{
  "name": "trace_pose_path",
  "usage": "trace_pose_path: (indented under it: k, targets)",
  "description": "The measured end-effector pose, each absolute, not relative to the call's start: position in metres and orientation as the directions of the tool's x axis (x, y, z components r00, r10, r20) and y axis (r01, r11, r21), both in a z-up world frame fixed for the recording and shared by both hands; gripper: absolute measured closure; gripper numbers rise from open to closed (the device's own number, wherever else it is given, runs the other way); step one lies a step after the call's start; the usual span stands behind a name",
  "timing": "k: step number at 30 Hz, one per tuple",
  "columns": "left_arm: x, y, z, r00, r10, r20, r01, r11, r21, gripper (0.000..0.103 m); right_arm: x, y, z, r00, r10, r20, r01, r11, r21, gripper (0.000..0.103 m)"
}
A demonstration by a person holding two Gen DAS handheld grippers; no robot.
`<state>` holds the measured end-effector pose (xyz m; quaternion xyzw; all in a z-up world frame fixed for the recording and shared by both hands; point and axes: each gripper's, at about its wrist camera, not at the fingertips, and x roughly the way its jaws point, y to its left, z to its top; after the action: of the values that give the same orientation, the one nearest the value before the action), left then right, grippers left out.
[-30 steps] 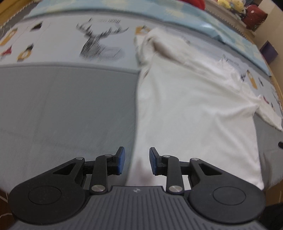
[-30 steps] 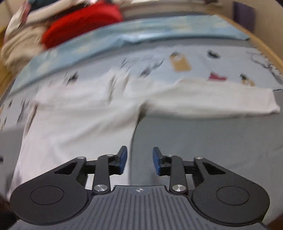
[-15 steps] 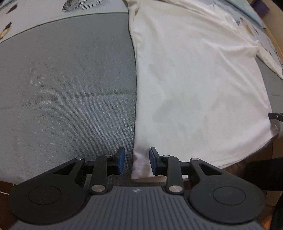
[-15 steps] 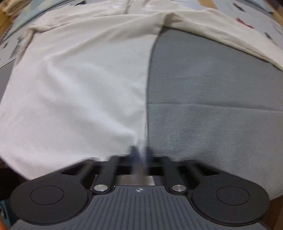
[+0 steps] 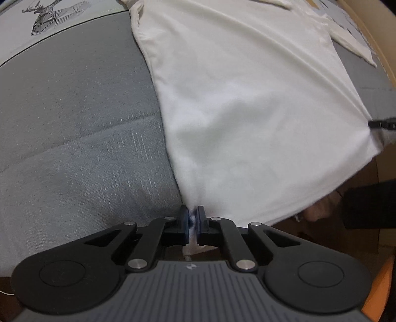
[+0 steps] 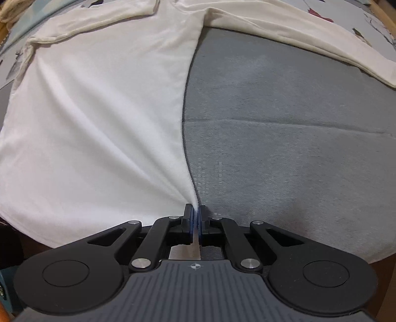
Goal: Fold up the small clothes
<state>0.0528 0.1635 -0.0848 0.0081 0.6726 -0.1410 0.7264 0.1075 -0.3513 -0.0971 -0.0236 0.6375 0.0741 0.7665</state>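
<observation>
White jersey lay spread on a grey bed cover (image 6: 297, 123): a long-sleeved shirt (image 5: 247, 99), front or back up I could not tell, with its hem at the near edge of the bed and its sleeves reaching away to the far left and far right. Beyond it the cover gave way to a pale printed sheet (image 5: 49, 19) bearing a stag drawing.

The left gripper (image 5: 192, 221) was pinching the shirt's near left hem corner, a twist of white cloth showing between its blue pads. The right gripper (image 6: 196, 220) was clamped on the near right hem corner, and creases fanned out from that pinch across the body of the shirt. In the left wrist view the right gripper's tip showed as a dark sliver at the far right edge, with the person's hand (image 5: 319, 210) and dark sleeve just below the hem.

By my reading, the step in hand was the grasp that opens a lengthwise fold. The next move would call for both corners to rise together, level and taut, and travel toward the collar. Uneven lifting might skew the fold, and the loose sleeves would probably want tucking in.
</observation>
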Motion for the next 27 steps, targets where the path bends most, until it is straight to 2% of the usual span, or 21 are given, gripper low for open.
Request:
trace_pose_path:
  k: [4,7,11,15,18,20,21,23,25,27]
  targets:
    - [0.044,0.167,-0.087,0.018,-0.154,-0.988,0.223,0.964,-0.146,0.097,0.106,-0.341,-0.097,0.174,0.061,-0.983,-0.175,0.984,0.03,0.101]
    - [0.037,0.161,-0.09,-0.001,-0.096,-0.995,0.283,0.955,-0.092,0.098,0.099,-0.33,-0.094,0.153,0.113,-0.982,-0.251,0.965,0.072,0.1]
    - [0.036,0.153,-0.085,0.01,-0.1,-0.995,0.3,0.95,-0.092,0.096,0.098,-0.324,-0.097,0.153,0.102,-0.983,-0.28,0.958,0.056,0.099]
    - [0.045,0.156,-0.061,0.126,-0.153,-0.98,0.281,0.953,-0.113,0.094,0.102,-0.326,-0.098,0.144,0.091,-0.985,-0.26,0.964,0.051,0.099]
    - [0.057,0.159,-0.047,0.181,-0.244,-0.953,0.236,0.951,-0.198,0.086,0.101,-0.322,-0.086,0.204,0.074,-0.976,-0.236,0.971,0.024,0.099]
    - [0.06,0.147,-0.049,0.182,-0.247,-0.952,0.247,0.948,-0.199,0.072,0.098,-0.318,-0.063,0.3,0.137,-0.944,-0.24,0.969,0.064,0.095]
    - [0.058,0.139,-0.052,0.177,-0.24,-0.955,0.264,0.946,-0.188,0.069,0.098,-0.315,-0.055,0.333,0.184,-0.925,-0.254,0.962,0.1,0.092]
    - [0.059,0.121,-0.058,0.152,-0.22,-0.964,0.305,0.938,-0.166,0.067,0.097,-0.305,-0.046,0.367,0.244,-0.898,-0.293,0.946,0.137,0.075]
    - [0.063,0.113,-0.068,0.13,-0.195,-0.972,0.328,0.934,-0.143,0.06,0.098,-0.294,-0.053,0.336,0.224,-0.915,-0.329,0.938,0.109,0.07]
    - [0.066,0.107,-0.075,0.117,-0.172,-0.978,0.337,0.933,-0.124,0.05,0.101,-0.285,-0.076,0.222,0.136,-0.965,-0.348,0.936,0.052,0.066]
